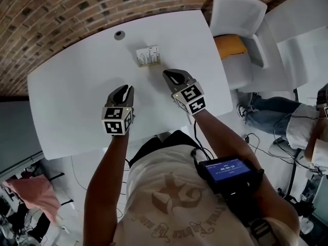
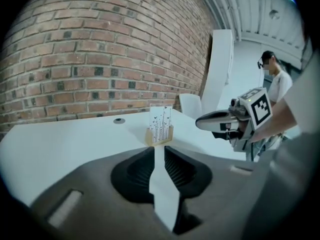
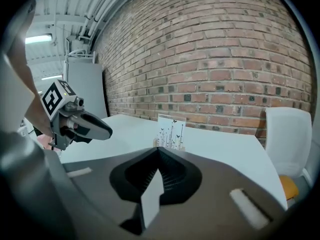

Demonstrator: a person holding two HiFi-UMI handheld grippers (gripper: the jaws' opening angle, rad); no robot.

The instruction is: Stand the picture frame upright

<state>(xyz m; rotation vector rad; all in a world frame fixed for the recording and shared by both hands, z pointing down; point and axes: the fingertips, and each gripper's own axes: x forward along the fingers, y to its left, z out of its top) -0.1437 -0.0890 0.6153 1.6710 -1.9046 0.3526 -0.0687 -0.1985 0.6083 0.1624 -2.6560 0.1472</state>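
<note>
**Picture frame** (image 1: 147, 55): small white card with thin dark stems and butterflies printed on it. It stands upright in a low wooden stand (image 2: 159, 135), on the far half of the bench (image 1: 66, 101), toward the brick wall (image 1: 61, 9). No lean shows in either gripper view. Nothing touches it.

**Left gripper** (image 1: 125, 88): held over the near part of the bench, pointing at the frame and well short of it. The fingers stand a narrow slit apart; only bare bench shows through the slit. Nothing is held.

**Right gripper** (image 1: 171, 75): level with the left one and slightly nearer the frame, though clear of it. The fingers are closed tip to tip, with nothing between them.

**Other items:** a round port (image 1: 119, 35) in the bench top, beyond the frame; a white chair (image 1: 238, 14) with an orange cushion off the bench's right end; a seated person at the right edge of the room.

**State of task:** in my judgement, done. The frame is on its stand and bears its own weight, and both grippers are empty and apart from it. The only thing left, if anything, is to draw the hands clear without brushing it; the card looks light and tall for its base, so a knock could tip it.
</note>
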